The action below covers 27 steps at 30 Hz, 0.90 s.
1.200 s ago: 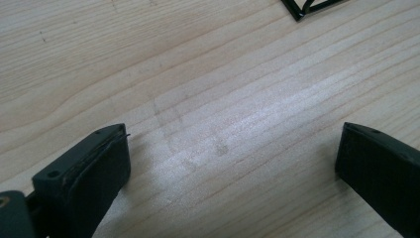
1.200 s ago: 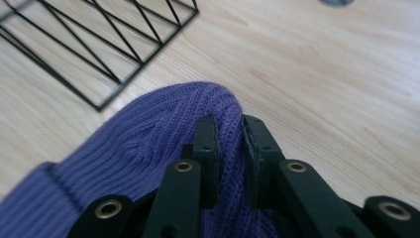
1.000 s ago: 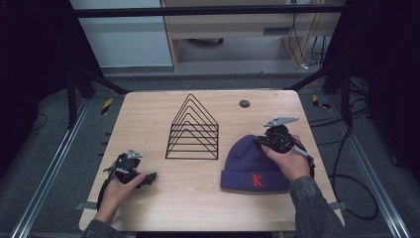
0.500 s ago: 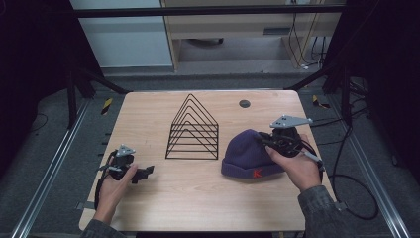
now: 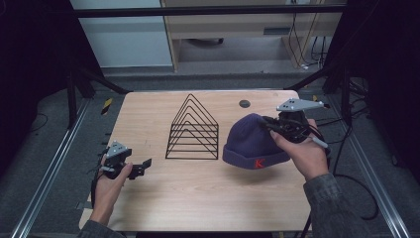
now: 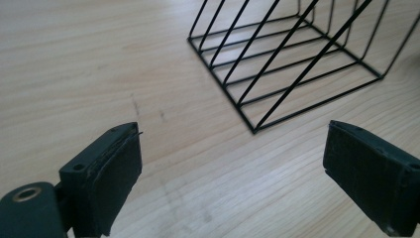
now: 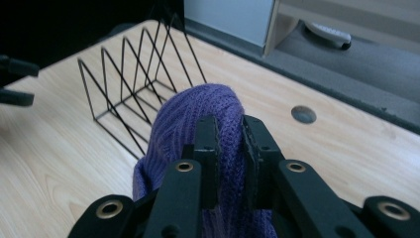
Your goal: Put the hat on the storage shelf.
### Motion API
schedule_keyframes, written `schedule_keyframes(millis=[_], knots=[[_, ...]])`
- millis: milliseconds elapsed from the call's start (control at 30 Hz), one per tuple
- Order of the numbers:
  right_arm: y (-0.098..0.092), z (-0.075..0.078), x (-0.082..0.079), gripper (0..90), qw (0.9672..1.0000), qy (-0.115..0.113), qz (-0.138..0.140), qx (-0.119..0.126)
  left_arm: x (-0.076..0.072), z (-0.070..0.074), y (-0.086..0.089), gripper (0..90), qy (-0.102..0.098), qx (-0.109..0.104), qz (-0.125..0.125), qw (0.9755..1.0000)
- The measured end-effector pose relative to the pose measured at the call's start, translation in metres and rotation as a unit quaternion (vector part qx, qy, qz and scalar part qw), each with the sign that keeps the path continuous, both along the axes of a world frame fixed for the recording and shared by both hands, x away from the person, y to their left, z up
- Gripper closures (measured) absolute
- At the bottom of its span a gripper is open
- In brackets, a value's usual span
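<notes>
A: What do the jaws hold?

B: The right gripper (image 7: 229, 148) is clamped on a fold of knit at the crown of the hat (image 7: 193, 124). The left gripper (image 6: 233, 168) holds nothing. Its jaws stand wide apart, though they have just been closing a little, with only bare table (image 6: 74, 59) between them.

A: And where is the hat now?

B: In the high view the hat (image 5: 252, 141) hangs from the right gripper (image 5: 275, 126) above the right part of the table (image 5: 198, 198). Its brim looks free of the wood, and a shadow lies under it. The rack (image 5: 193, 131) stands to its left, near but apart.

A: Which step is this, do you think?

B: I judge it is the lift. The hat is picked up but not yet placed anywhere.

A: What does the next move need?

B: Probably the hat goes toward the rack, so it must clear the wire peaks. The grip is small, so the knit could slip. The left gripper (image 5: 141, 166) waits near the rack's front corner and could catch the brim.
</notes>
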State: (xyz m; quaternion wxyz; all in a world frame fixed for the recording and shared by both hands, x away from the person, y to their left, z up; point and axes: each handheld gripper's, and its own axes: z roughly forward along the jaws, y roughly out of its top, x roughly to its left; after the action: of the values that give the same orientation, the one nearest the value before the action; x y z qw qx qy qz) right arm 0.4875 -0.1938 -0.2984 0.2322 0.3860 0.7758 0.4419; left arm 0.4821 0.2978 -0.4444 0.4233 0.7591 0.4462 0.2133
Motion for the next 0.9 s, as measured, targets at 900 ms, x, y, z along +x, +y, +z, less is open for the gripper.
schedule_keyframes(millis=[900], knots=[[0.023,0.066,0.029,78.5,0.9990,-0.028,-0.030,-0.015,0.078,0.119,-0.053,6.6,-0.040,0.014,-0.110,0.9931]])
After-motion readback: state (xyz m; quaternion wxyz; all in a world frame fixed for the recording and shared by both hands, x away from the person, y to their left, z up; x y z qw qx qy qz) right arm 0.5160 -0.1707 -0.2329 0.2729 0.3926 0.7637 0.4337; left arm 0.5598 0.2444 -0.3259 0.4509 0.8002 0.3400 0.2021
